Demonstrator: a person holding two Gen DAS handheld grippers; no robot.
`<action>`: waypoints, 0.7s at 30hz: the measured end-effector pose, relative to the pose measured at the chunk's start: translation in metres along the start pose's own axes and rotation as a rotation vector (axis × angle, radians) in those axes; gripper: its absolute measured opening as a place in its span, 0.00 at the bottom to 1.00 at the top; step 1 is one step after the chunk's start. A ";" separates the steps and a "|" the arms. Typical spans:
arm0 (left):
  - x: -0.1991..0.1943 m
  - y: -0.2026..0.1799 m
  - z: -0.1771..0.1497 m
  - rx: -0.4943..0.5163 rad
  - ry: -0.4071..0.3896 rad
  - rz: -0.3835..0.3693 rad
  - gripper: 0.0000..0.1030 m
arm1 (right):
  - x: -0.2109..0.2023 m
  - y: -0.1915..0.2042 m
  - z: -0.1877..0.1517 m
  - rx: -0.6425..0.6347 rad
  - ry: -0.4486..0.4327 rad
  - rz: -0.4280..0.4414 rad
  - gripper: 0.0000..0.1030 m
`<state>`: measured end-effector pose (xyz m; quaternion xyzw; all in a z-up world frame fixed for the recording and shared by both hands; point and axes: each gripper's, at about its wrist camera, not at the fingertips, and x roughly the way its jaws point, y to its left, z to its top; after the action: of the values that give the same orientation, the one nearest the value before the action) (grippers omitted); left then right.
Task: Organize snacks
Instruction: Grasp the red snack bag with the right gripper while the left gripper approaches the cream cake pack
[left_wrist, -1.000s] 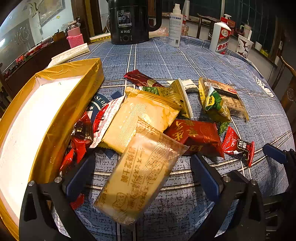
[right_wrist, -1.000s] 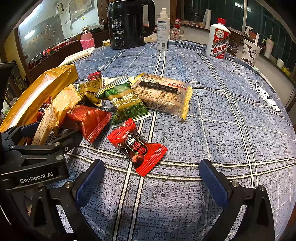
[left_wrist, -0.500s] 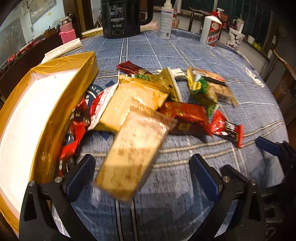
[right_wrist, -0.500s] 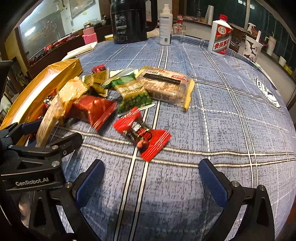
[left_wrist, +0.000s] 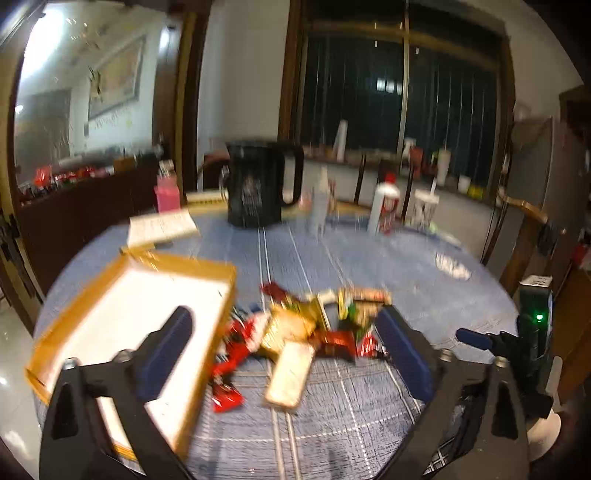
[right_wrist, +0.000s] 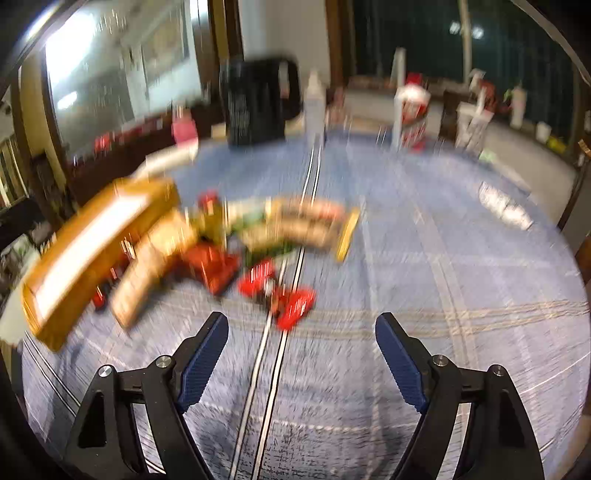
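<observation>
Left wrist view: crinkly foil snack packets (left_wrist: 303, 332), red, tan and green, lie heaped mid-tabletop beside a flat gold-rimmed rectangular tray (left_wrist: 218, 275) on the blue checked tablecloth (left_wrist: 351, 417); a black kettle (left_wrist: 255, 184) stands at the far edge. The heap lies ahead of both tongs, untouched: left gripper (left_wrist: 284, 350) and right gripper (right_wrist: 302, 363) are spread wide, holding nothing

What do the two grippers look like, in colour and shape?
Both look alike: the left gripper and right gripper have black frames with triangular cut-outs, silver screw heads, and two long fingers faced with ribbed dark blue pads. No cables, sleeves or markings are readable here.
</observation>
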<state>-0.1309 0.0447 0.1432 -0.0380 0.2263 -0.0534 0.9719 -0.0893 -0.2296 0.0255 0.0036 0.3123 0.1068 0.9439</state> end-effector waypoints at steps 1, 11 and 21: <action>-0.002 0.009 0.002 -0.012 -0.001 -0.021 1.00 | -0.007 -0.002 0.001 0.001 -0.032 0.010 0.83; 0.031 0.054 -0.035 -0.200 0.211 -0.060 0.96 | 0.026 0.018 0.005 -0.019 0.106 0.164 0.73; 0.042 0.049 -0.051 -0.143 0.286 -0.142 0.79 | 0.084 0.073 0.035 -0.282 0.136 0.198 0.68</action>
<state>-0.1120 0.0855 0.0748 -0.1151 0.3620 -0.1105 0.9184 -0.0176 -0.1394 0.0097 -0.1054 0.3553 0.2420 0.8967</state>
